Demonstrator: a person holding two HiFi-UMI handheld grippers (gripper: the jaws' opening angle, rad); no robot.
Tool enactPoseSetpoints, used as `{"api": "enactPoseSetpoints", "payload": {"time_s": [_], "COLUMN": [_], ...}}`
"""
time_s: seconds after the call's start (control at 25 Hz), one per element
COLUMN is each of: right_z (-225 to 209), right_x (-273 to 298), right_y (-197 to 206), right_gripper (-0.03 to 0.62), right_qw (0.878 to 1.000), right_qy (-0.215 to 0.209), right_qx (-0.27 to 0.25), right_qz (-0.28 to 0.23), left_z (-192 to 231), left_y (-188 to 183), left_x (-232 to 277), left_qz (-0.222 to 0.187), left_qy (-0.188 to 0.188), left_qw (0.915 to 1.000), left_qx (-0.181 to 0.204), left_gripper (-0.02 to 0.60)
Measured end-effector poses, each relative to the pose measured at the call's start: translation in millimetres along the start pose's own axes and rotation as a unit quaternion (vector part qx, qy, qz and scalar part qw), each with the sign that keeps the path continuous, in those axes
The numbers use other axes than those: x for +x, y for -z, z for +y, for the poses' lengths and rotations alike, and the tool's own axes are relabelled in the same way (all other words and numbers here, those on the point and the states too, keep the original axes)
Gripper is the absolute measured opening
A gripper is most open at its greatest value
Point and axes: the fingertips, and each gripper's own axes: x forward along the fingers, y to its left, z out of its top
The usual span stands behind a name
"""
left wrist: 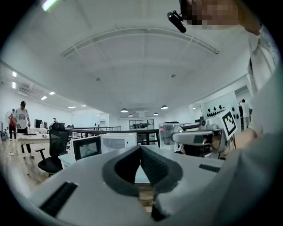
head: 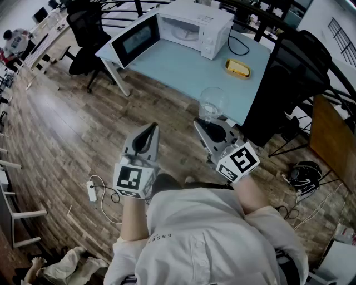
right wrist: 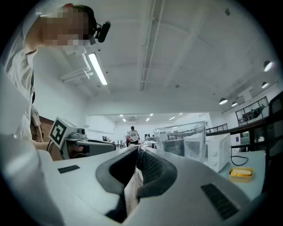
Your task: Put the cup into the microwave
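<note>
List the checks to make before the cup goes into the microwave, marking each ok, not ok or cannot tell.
1. Cup held by right hand-held gripper: ok, jaws shut on its wall.
2. Cup upright: ok.
3. Microwave door open: ok.
4. Microwave inside free: cannot tell, partly hidden.
5. Left hand-held gripper empty: ok, jaws together.
6. Yellow dish off the path: ok, lies off to the right.

The clear cup [head: 213, 103] at the tip of the right tool [head: 207, 124] is glossy and smooth; glass or plastic, I cannot tell. That tool and the left tool [head: 150, 129] have matt grey plastic shells with ribbed black rubbery pads [right wrist: 152, 167]. Ahead of them, the white box-shaped microwave [head: 192, 28] looks glossy and the pale-blue counter [head: 178, 72] smooth. Beneath the tools, the brown plank floor [head: 67, 139] shows wood grain.
</note>
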Motion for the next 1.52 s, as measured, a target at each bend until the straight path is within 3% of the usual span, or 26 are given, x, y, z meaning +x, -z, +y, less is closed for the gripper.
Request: {"api": "enactPoseSetpoints", "payload": {"time_s": [0.84,1.16,1.36,1.52], "right_z": [-42.3,-80.1,-115.2,-142.7], "right_x": [23.1,83.2,148.4,209.8], "right_y": [18.8,36.3,43.7,43.4], "right_gripper": [0.020,0.020,0.020,0.020], "right_qw": [1.000,0.999,0.999,0.999], "right_qy": [-0.014,-0.019,-0.003,0.034], "right_qx": [0.019,0.022,0.024,0.025], "right_qz": [0.005,0.017,0.021,0.019], "left_z": [18.7,72.1,130.8,190.2], "left_y": [14.2,28.6,33.3,32.7], "left_x": [41.1,87.4,138.1,181.2], "left_qz": [0.020,0.027,0.029,0.025], "left_qy": [-0.011,-0.007,0.019,0.054], "left_qw": [0.9997,0.9996,0.9994,0.9982], "left_qx": [-0.003,-0.003,0.000,-0.002], "left_gripper": [0.003,0.003,0.003,0.003]}}
